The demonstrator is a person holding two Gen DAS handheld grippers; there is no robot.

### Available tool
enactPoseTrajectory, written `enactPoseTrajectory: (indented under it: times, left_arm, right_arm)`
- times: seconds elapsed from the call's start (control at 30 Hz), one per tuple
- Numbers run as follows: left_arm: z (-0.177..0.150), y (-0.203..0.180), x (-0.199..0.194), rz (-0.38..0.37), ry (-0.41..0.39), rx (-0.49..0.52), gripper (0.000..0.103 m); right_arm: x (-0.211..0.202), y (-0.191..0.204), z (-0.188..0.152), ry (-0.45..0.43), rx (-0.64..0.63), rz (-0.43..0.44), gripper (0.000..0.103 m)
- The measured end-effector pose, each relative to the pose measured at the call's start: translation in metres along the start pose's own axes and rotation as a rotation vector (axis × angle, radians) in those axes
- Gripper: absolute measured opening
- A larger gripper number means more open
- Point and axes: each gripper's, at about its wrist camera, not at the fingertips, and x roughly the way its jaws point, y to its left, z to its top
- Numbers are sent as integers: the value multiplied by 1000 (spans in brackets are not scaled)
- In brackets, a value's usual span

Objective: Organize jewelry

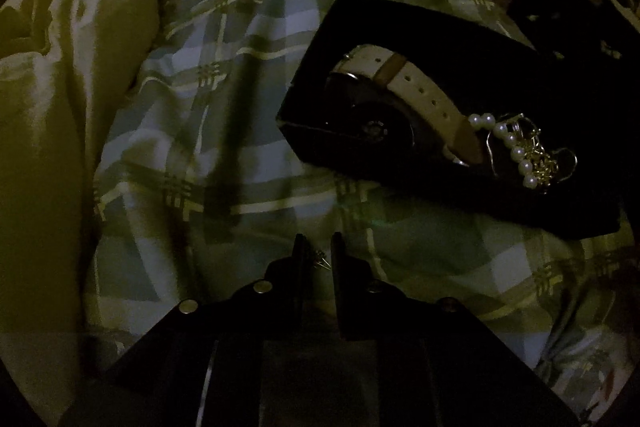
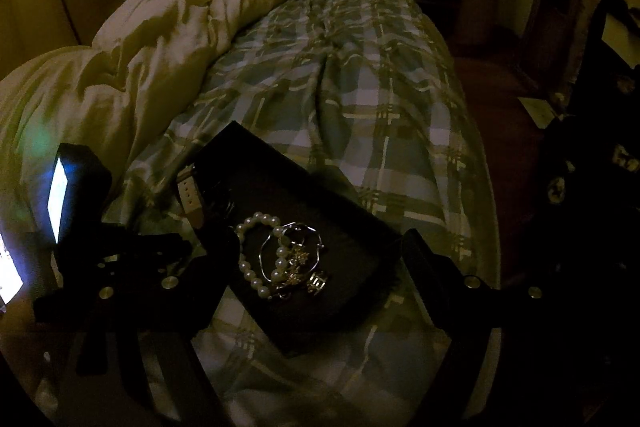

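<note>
A black velvet tray (image 1: 460, 195) lies on the plaid bed cover (image 1: 224, 115). It holds a white-strap watch (image 1: 416, 83), a pearl bracelet (image 1: 512, 147) and a heap of gold chains (image 1: 540, 163). My left gripper (image 1: 318, 259) is low over the cover, left of the tray, its fingers nearly closed on a small gold piece (image 1: 320, 261). In the right wrist view the tray (image 2: 320, 195) lies between my wide-open right gripper (image 2: 308, 267) fingers, with the pearl bracelet (image 2: 252, 267), a thin bangle (image 2: 288, 247), the gold chains (image 2: 296, 267) and the watch strap (image 2: 190, 195) on it.
A crumpled cream duvet (image 2: 140, 47) lies at the left of the bed. The left gripper's body with a lit screen (image 2: 60, 191) is at the left of the right wrist view. A dark floor (image 2: 520, 127) and furniture lie beyond the bed's right edge.
</note>
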Motion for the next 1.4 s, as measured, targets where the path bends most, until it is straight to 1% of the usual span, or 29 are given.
enactPoseTrajectory:
  times: [0.2, 0.33, 0.43, 0.57, 0.67, 0.83, 0.97, 1.07, 1.13, 1.23, 1.3, 1.4]
  left_arm:
    - [-2, -2, 4, -1, 3, 7, 12]
    - [-3, -4, 5, -2, 5, 10, 10]
    - [-4, -5, 3, -3, 4, 1, 9]
    - [-5, 0, -5, -5, -10, -35, 9]
    - [-1, 9, -19, -26, -49, -75, 9]
    - [11, 18, -51, -87, -149, -128, 9]
    - [20, 6, -71, -132, -202, -126, 9]
    - [32, -8, -79, -169, -219, -110, 9]
    - [36, -22, -81, -181, -223, -88, 9]
    - [45, -42, -83, -174, -231, -37, 9]
    - [48, -46, -79, -192, -222, -36, 9]
    - [49, -55, -74, -193, -211, -13, 9]
  right_arm:
    - [1, 2, -1, 6, -5, 7, 83]
    - [1, 2, -1, 5, 0, 8, 82]
    - [1, 1, -1, 4, 2, 9, 83]
    - [1, 1, -2, 4, 1, 9, 83]
    - [1, 1, -2, 4, 3, 9, 82]
    - [-1, 0, 1, -3, 11, 10, 82]
    - [-4, -5, 4, -11, 17, 8, 82]
    - [-6, -8, 6, -21, 16, -7, 83]
    - [-9, -11, 8, -31, 23, -14, 83]
    - [-13, -17, 11, -48, 34, -32, 83]
    - [-15, -22, 13, -57, 43, -39, 83]
    - [-16, -28, 15, -65, 56, -44, 83]
